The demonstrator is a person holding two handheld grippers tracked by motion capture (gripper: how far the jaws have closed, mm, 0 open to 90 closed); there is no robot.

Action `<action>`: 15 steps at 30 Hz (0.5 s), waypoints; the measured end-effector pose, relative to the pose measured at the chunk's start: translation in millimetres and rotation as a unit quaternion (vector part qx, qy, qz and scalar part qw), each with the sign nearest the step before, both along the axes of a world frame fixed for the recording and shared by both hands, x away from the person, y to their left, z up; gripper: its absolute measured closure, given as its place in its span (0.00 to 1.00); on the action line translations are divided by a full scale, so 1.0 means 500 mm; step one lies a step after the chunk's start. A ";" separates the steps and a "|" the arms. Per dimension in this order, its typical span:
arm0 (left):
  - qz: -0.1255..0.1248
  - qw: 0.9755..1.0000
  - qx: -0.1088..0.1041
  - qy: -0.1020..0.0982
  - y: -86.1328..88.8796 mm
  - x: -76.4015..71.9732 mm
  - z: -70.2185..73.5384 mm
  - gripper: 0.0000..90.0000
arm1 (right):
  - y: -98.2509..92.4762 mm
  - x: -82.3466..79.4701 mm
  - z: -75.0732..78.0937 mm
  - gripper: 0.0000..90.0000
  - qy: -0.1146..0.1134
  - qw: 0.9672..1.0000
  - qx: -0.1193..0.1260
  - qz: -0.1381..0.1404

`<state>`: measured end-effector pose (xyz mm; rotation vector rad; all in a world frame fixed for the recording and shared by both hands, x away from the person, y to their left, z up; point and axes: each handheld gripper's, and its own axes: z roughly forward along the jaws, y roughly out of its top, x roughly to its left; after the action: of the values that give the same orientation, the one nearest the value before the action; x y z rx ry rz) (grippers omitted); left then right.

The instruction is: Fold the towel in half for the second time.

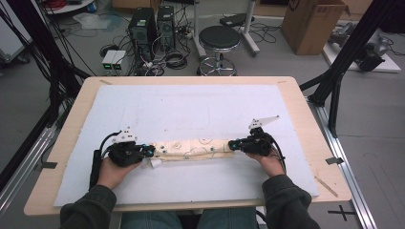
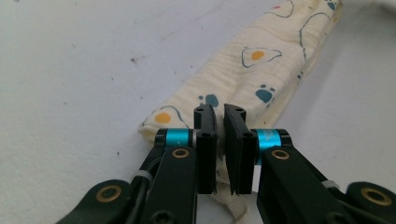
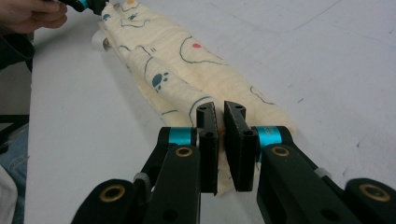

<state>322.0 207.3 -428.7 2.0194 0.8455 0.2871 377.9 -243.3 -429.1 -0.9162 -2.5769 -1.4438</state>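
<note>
Two grippers, left [image 1: 149, 151] and right [image 1: 232, 144], each pinched one end of a folded cloth [image 1: 193, 149] lying flat on the white mat [image 1: 191, 109]. Keeping both clamps firm and level would likely hold its folds tidy.

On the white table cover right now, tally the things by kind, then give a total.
Rolled printed cloth: 1
Grippers, left gripper and right gripper, each clamped on one end of the cloth: 2
Total: 3
</note>
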 end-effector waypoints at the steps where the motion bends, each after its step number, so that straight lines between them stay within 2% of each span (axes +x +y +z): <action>1: 0.004 1.000 -0.004 0.001 0.001 -0.002 -0.006 0.92 | -0.001 0.001 -0.001 0.93 -0.001 1.000 0.000 0.002; 10: 0.000 1.000 0.007 0.005 0.002 -0.006 -0.012 0.91 | -0.002 -0.007 -0.015 0.92 0.007 1.000 -0.006 0.007; 13: 0.001 1.000 0.000 0.006 0.003 -0.010 -0.018 0.90 | -0.003 -0.010 -0.018 0.91 0.014 1.000 -0.008 0.007; 15: -0.002 1.000 -0.006 0.008 0.004 -0.012 -0.018 0.86 | -0.002 -0.011 -0.017 0.86 0.013 1.000 -0.008 0.005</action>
<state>316.2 209.2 -437.5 2.0142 0.8513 0.2642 372.2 -244.3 -437.4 -0.9153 -2.5745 -1.4023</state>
